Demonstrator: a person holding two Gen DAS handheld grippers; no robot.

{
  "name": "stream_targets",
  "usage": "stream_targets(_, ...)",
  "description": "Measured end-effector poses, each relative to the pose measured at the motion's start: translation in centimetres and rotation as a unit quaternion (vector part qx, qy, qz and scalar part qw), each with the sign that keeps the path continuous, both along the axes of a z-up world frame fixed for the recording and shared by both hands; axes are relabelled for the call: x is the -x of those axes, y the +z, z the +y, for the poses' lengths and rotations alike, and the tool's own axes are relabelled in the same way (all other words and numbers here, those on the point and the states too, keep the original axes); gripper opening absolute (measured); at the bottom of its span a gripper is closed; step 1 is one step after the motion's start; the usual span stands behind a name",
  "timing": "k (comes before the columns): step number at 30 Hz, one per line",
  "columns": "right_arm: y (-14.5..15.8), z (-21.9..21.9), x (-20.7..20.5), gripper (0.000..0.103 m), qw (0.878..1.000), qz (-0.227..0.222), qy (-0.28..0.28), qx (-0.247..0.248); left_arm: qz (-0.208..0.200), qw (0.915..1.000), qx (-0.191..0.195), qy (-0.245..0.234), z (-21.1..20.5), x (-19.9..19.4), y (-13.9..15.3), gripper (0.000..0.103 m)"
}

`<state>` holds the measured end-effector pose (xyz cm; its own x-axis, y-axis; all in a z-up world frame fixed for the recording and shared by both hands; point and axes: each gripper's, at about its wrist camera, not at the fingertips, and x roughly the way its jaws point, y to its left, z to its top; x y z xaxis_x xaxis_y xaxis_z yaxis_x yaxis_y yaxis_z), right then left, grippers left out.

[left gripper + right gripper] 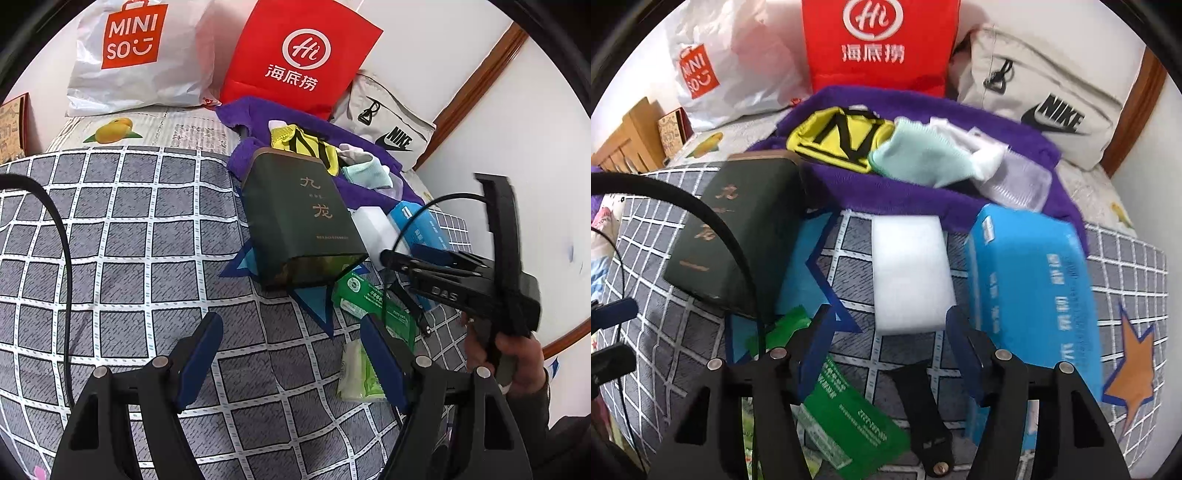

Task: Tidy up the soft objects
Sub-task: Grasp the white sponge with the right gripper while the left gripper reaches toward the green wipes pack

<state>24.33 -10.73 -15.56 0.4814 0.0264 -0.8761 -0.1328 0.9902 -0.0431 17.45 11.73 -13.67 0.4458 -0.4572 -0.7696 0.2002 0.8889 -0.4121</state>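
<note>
Both my right gripper (886, 325) and left gripper (291, 341) gape empty, so I'd straddle the white sponge (910, 275) just left of the blue tissue pack (1034, 295), squeezing gently.

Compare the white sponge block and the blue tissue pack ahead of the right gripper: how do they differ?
The white sponge block is plain and unprinted; the blue tissue pack carries white lettering. The sponge block lies between the open right gripper's fingers' line of sight, the tissue pack off to its right. The tissue pack looks longer. Both lie flat on the checked bedspread, below the purple towel.
</note>
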Motion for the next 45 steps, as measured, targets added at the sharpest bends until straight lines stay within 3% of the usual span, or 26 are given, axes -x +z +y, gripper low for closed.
stream_targets(6,-1.7,-0.2,-1.7,0.075,0.999,0.007,-0.018,0.032,0.002,1.0,0.0,-0.001,0.0,-0.1,-0.1,0.075)
stream_targets(9,-1.8,-0.2,-1.7,0.072,0.999,0.003,-0.022,0.037,0.004,1.0,0.0,0.0,0.0,-0.1,-0.2,0.075)
stream_targets(12,-1.1,-0.8,-1.1,0.055,1.0,0.003,-0.019,0.025,0.004,1.0,-0.001,-0.001,-0.1,-0.2,-0.2,0.075)
stream_targets(16,0.1,-1.0,-0.4,0.017,1.0,0.015,0.007,-0.025,0.008,1.0,-0.004,-0.002,-0.3,-0.3,-0.4,0.075)
stream_targets(17,0.2,-1.0,-0.3,0.016,0.999,0.021,0.012,-0.03,0.009,0.9999,-0.005,-0.002,-0.3,-0.3,-0.5,0.075)
stream_targets(19,0.5,-0.7,-0.1,0.017,1.0,0.016,0.017,-0.019,0.011,0.9999,-0.005,-0.002,-0.4,-0.4,-0.5,0.075)
stream_targets(20,0.7,-0.5,0.0,0.024,1.0,0.005,0.02,-0.006,0.011,0.9999,-0.006,-0.003,-0.5,-0.4,-0.5,0.075)
stream_targets(21,0.8,-0.4,0.0,0.031,1.0,-0.001,0.022,0.002,0.011,0.9999,-0.006,-0.003,-0.5,-0.4,-0.5,0.075)
stream_targets(23,1.2,-0.2,-0.1,0.061,0.999,-0.017,0.027,0.013,0.01,0.9999,-0.006,-0.005,-0.6,-0.3,-0.5,0.075)
stream_targets(24,1.3,-0.1,-0.3,0.064,0.999,-0.025,0.029,0.013,0.01,0.9999,-0.007,-0.005,-0.6,-0.3,-0.5,0.075)
stream_targets(26,1.2,-0.1,-1.1,0.065,0.999,-0.028,0.032,0.015,0.01,0.9999,-0.008,-0.005,-0.6,-0.3,-0.4,0.075)
stream_targets(32,-1.4,-1.1,-4.4,0.065,1.0,0.019,0.007,0.0,0.011,0.9999,-0.007,-0.005,-0.7,-0.3,-0.4,0.075)
stream_targets(36,-2.1,-0.2,-4.9,0.066,0.999,0.023,0.018,0.017,0.011,0.9999,-0.007,-0.006,-0.8,-0.2,-0.3,0.075)
stream_targets(37,-2.2,-0.1,-5.0,0.063,0.999,0.026,0.018,0.021,0.01,0.9999,-0.007,-0.005,-0.8,-0.3,-0.2,0.075)
stream_targets(38,-2.2,0.0,-5.0,0.051,0.999,0.025,0.02,0.02,0.01,0.9999,-0.007,-0.004,-0.7,-0.3,-0.2,0.075)
stream_targets(39,-1.9,-0.2,-4.9,0.049,0.999,0.023,0.016,0.021,0.01,0.9999,-0.007,-0.004,-0.7,-0.3,-0.2,0.075)
stream_targets(42,-1.1,-1.0,-4.2,0.049,0.998,0.044,0.023,-0.045,0.011,0.9999,-0.009,-0.002,-0.5,-0.4,-0.2,0.075)
stream_targets(45,-0.9,-0.7,-3.5,0.05,0.996,0.049,0.036,-0.062,0.013,0.9999,-0.01,0.0,-0.4,-0.4,-0.3,0.075)
